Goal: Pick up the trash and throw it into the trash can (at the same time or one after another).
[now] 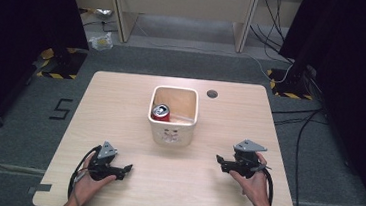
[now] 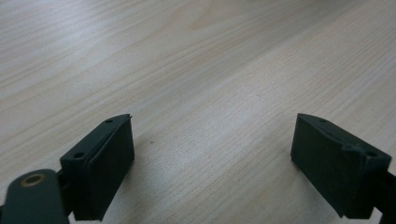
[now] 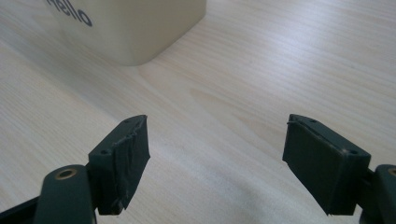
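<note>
Left gripper point(image 1: 126, 169): held low over the near left part of the table point(image 1: 121, 102), jaws spread wide with bare wood between them, as seen in the left gripper view point(image 2: 212, 154).
Right gripper point(image 1: 219, 160): held over the near right part, jaws likewise spread and empty point(image 3: 215, 158), pointed toward the bin.
Hands: two are counted, each wrapped around one gripper from below.
Bin point(image 1: 171, 129): one cream container, set upright at the table's middle, well apart from both grippers; its corner is seen in the right gripper view point(image 3: 140, 28).
Can point(image 1: 161, 112): one red can, apparently lying inside the bin at its left side.
</note>
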Available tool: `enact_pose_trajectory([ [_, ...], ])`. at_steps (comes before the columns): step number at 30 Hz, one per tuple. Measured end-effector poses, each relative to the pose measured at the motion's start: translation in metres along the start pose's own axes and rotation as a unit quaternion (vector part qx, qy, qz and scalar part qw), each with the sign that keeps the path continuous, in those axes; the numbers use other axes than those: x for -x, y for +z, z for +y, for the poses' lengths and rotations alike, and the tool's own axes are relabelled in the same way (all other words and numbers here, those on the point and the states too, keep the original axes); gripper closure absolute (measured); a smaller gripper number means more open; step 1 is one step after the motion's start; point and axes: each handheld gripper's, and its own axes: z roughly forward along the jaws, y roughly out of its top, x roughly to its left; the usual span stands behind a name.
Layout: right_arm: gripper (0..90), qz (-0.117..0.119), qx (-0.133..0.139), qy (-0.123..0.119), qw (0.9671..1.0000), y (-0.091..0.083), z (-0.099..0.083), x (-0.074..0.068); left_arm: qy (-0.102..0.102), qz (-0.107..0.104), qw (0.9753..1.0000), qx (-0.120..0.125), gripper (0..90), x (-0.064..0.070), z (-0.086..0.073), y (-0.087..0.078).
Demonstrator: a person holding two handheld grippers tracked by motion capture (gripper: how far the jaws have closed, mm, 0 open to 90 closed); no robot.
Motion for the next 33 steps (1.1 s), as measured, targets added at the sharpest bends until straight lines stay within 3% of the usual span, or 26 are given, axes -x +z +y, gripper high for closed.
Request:
enact_pose_trajectory([
  [15, 22.3, 0.003, -0.019, 0.003, 0.9998, 0.006, -0.017, -0.005, -0.001, 0.0, 1.0, 0.001, 12.6, 0.0, 0.0, 0.0],
  [27, 20.7, -0.005, -0.034, -0.02, 0.9992, 0.005, -0.021, -0.016, -0.001, 0.0, 1.0, 0.001, 12.5, 0.0, 0.0, 0.0],
  [33, 20.4, -0.006, -0.039, -0.012, 0.9991, 0.005, -0.03, -0.016, 0.0, 0.0, 1.0, 0.0, 12.5, 0.0, 0.0, 0.0],
])
